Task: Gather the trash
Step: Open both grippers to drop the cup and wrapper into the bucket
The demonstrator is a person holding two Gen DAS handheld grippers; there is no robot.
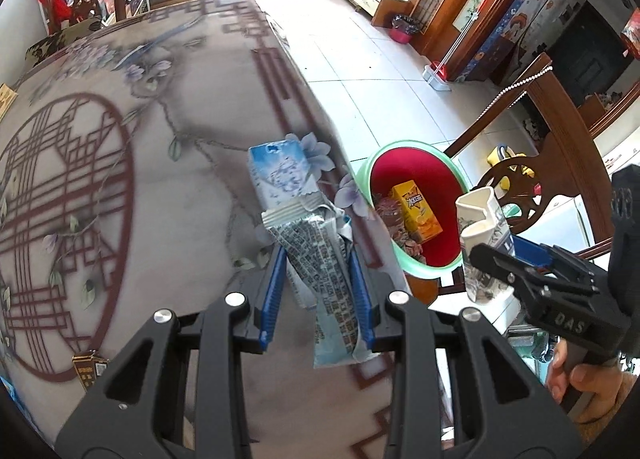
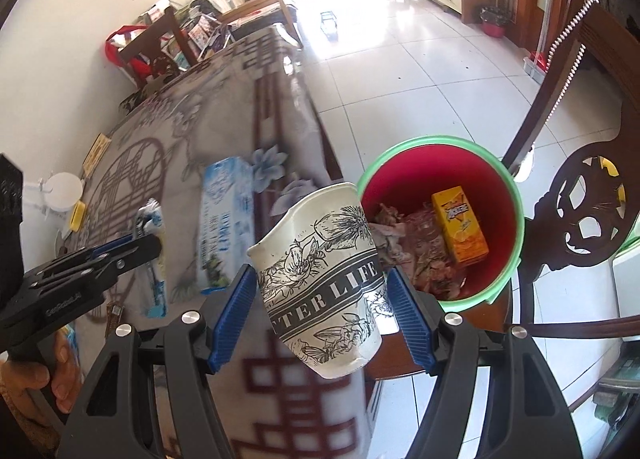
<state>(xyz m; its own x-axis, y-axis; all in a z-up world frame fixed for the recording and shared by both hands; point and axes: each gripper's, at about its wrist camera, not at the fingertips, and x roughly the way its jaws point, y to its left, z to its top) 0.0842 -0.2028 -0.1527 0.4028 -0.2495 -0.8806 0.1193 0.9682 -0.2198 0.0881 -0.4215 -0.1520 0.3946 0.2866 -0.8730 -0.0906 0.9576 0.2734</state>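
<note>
While L tool [image 1: 318, 287] pinches crinkly foil wrapper [image 1: 320, 255] | R tool [image 2: 322, 295] grips dented paper cup [image 2: 324, 279]

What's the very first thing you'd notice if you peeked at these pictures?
A dented paper cup with black flower drawings, squeezed in the right gripper, near a red bin with a green rim. The bin holds a yellow juice box. The left gripper pinches a crumpled wrapper above the patterned table.

Dented paper cup [image 2: 324, 279] (matt, printed)

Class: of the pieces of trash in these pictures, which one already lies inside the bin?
The yellow juice carton, down inside the red, green-rimmed bin; the crumpled wrapper and printed paper cup sit clamped in grippers.
</note>
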